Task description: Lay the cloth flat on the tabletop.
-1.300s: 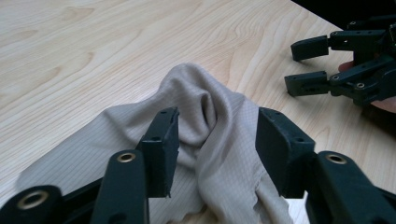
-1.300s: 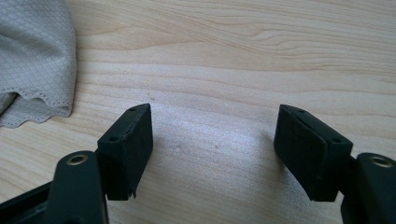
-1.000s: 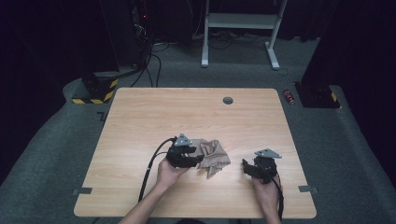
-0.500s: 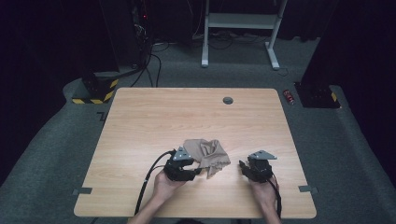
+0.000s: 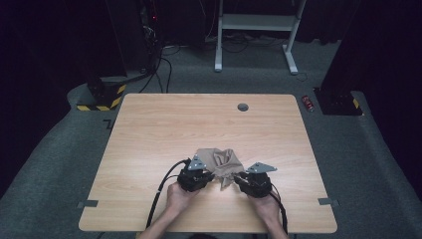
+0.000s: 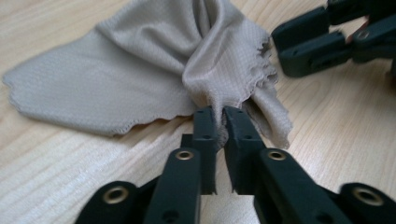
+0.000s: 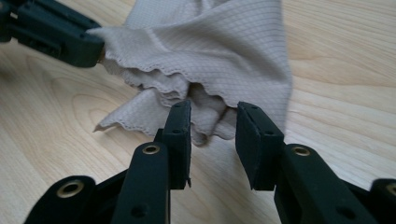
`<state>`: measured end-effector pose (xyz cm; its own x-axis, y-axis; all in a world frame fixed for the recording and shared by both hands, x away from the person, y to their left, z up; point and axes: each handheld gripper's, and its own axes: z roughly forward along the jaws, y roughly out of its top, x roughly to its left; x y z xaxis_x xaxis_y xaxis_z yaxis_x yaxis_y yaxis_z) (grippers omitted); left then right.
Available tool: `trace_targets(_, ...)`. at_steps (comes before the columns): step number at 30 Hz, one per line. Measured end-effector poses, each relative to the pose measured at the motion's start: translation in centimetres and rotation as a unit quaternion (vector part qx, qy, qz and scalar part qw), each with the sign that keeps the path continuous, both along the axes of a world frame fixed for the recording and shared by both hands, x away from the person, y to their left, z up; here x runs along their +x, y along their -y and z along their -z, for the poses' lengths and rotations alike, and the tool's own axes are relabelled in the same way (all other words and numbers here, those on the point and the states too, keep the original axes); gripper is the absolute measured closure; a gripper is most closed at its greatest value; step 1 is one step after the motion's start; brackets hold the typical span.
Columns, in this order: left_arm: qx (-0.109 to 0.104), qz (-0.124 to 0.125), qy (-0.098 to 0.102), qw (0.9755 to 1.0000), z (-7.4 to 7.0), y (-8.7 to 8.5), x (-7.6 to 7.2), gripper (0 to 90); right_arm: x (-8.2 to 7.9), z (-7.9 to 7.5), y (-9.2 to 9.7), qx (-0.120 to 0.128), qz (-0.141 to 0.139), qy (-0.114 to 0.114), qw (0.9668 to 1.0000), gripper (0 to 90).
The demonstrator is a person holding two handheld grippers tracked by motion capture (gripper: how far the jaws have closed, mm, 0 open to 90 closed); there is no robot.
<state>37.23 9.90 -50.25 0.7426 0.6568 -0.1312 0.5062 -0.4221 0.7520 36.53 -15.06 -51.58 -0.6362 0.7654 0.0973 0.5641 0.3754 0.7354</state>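
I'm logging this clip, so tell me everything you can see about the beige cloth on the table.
The cloth is a thin beige knit with a fine grid texture and wavy scalloped edges. It lies crumpled near the front of the wooden table, one flap spread flat, the rest bunched into folds. The left gripper pinches a gathered fold, its jaws having just closed. The right gripper, jaws closing but apart, straddles another bunched edge.

matt beige waffle-knit cloth (image 6: 154, 60) w/ scalloped hem, smooth pale wood table (image 5: 164, 124)
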Motion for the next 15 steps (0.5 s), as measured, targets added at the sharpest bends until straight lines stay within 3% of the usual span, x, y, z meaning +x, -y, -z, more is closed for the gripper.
trace_targets(5,-0.006,0.004,0.009,0.9999,-0.8,-0.2,0.1,87.6,0.2,0.2,-0.6,-0.01,-0.008,-0.001,0.9999,70.2)
trace_targets(8,-0.021,0.003,0.012,0.9997,-1.4,-0.6,0.2,88.0,0.3,0.3,-0.9,-0.017,-0.013,-0.008,0.9997,76.2)
trace_targets(9,-0.028,0.002,0.014,0.9995,-1.7,-0.7,0.2,87.9,0.3,0.2,-1.1,-0.021,-0.017,-0.007,0.9996,83.3)
trace_targets(11,-0.038,0.003,0.023,0.999,-2.4,-0.9,0.1,88.0,0.2,0.1,-1.1,-0.025,-0.026,-0.001,0.9994,88.6)
trace_targets(15,-0.043,0.013,0.034,0.9984,-3.1,-0.6,0.0,88.0,-0.2,0.0,-1.7,-0.024,-0.042,-0.002,0.9988,89.3)
